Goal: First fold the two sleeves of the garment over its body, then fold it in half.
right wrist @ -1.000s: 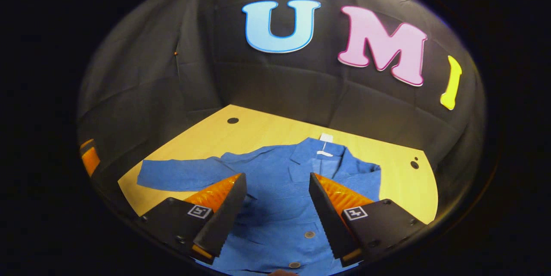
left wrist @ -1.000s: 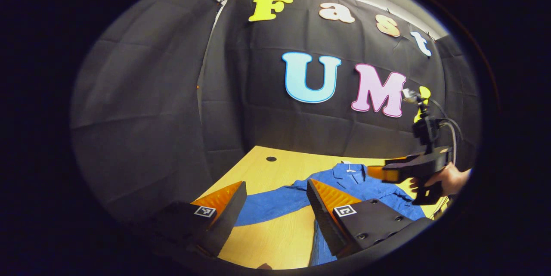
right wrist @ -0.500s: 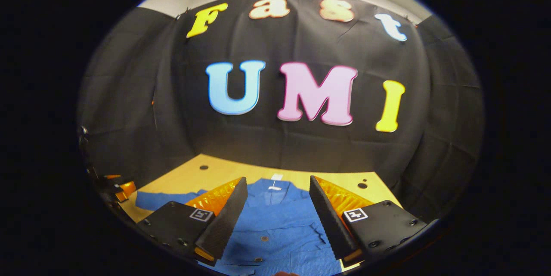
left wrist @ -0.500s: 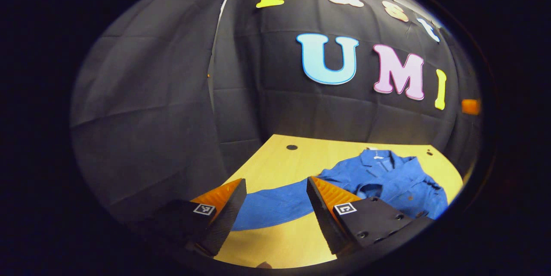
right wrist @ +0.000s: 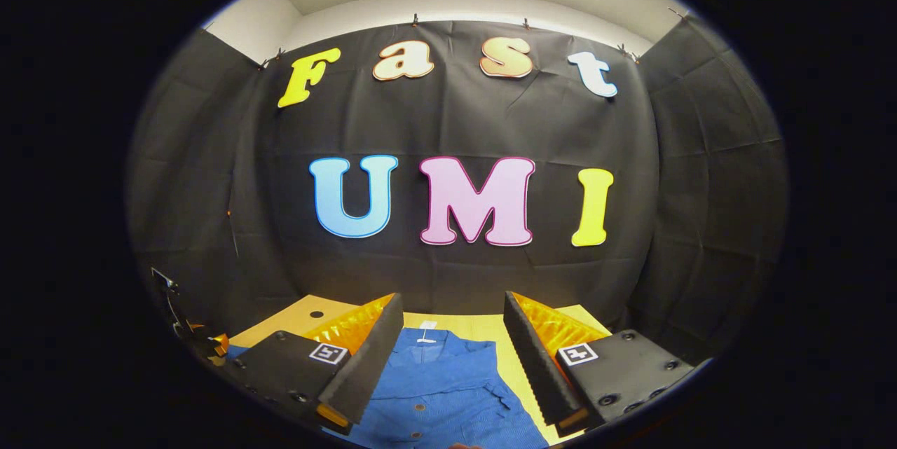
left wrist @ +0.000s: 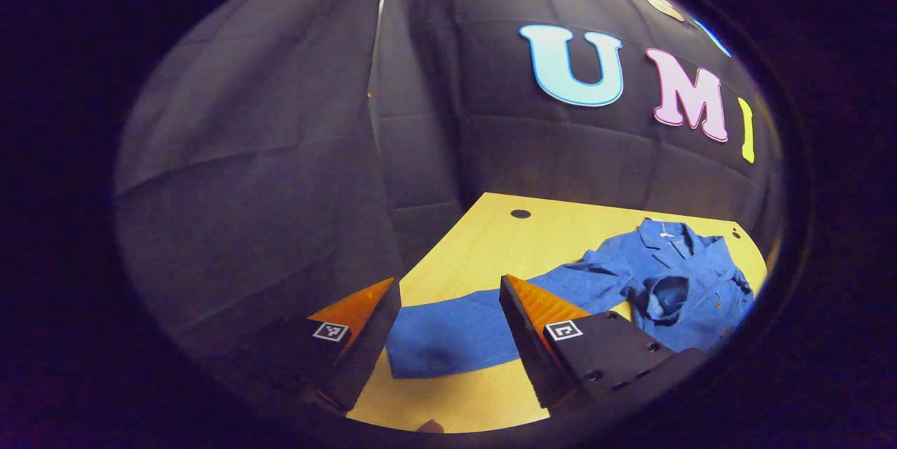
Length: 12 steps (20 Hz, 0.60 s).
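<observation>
A blue button-up jacket [left wrist: 690, 270] lies collar-away on the yellow wooden table [left wrist: 490, 239]. One sleeve [left wrist: 462, 326] stretches flat toward me, its cuff just beyond and between the fingers of my left gripper [left wrist: 448, 295], which hovers open and holds nothing. The other sleeve lies bunched on the jacket's chest [left wrist: 662, 295]. In the right gripper view the jacket front [right wrist: 441, 386] with its buttons lies under my right gripper [right wrist: 452, 309], which is open and empty, tilted up toward the wall. Part of the left gripper's rig [right wrist: 200, 337] shows at the far left edge.
The table has small round holes near its back corners [left wrist: 521, 213] [left wrist: 734, 233] [right wrist: 317, 314]. Black cloth walls close the booth behind and to the left of the table. Bare wood lies left of the jacket [left wrist: 483, 253].
The right gripper has drawn back from over the jacket and tilted upward, leaving the left gripper view. The left gripper has swung left and closer to the outstretched sleeve's cuff. Both stayed open.
</observation>
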### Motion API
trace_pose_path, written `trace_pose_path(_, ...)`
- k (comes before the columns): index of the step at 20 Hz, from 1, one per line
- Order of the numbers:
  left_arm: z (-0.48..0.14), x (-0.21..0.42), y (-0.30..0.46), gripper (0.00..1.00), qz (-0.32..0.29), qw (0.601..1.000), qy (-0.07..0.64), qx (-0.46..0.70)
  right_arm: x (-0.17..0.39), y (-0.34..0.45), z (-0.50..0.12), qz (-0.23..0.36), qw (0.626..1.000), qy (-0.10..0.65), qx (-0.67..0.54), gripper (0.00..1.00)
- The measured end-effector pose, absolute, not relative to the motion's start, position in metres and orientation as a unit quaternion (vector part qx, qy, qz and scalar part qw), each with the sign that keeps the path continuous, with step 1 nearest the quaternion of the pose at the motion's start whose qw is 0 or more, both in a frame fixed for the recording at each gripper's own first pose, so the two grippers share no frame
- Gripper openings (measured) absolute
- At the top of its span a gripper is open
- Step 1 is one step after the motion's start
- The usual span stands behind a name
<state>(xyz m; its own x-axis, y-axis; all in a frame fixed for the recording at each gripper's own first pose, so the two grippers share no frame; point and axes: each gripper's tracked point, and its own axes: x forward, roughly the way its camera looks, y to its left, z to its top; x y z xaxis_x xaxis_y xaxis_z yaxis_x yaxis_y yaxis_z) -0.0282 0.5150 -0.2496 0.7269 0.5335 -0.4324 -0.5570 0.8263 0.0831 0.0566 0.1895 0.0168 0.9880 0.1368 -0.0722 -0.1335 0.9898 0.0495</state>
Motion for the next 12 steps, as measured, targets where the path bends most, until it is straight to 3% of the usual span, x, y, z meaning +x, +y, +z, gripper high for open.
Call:
trace_pose_path(1,-0.257,-0.029,0.524,0.84,0.299,0.926,0.231,-0.028,0.056,0.188,0.019,0.067,0.997,0.037,0.021,0.89)
trace_pose_path(5,-0.293,-0.027,0.55,0.84,0.307,0.909,0.28,-0.03,0.057,0.184,0.019,0.06,0.997,0.04,0.011,0.93)
trace_pose_path(8,-0.312,-0.025,0.554,0.84,0.306,0.899,0.311,-0.028,0.056,0.184,0.017,0.055,0.997,0.047,0.014,0.89)
trace_pose_path(12,-0.352,-0.024,0.549,0.84,0.285,0.885,0.365,-0.032,0.057,0.183,0.012,0.053,0.997,0.053,0.01,0.93)
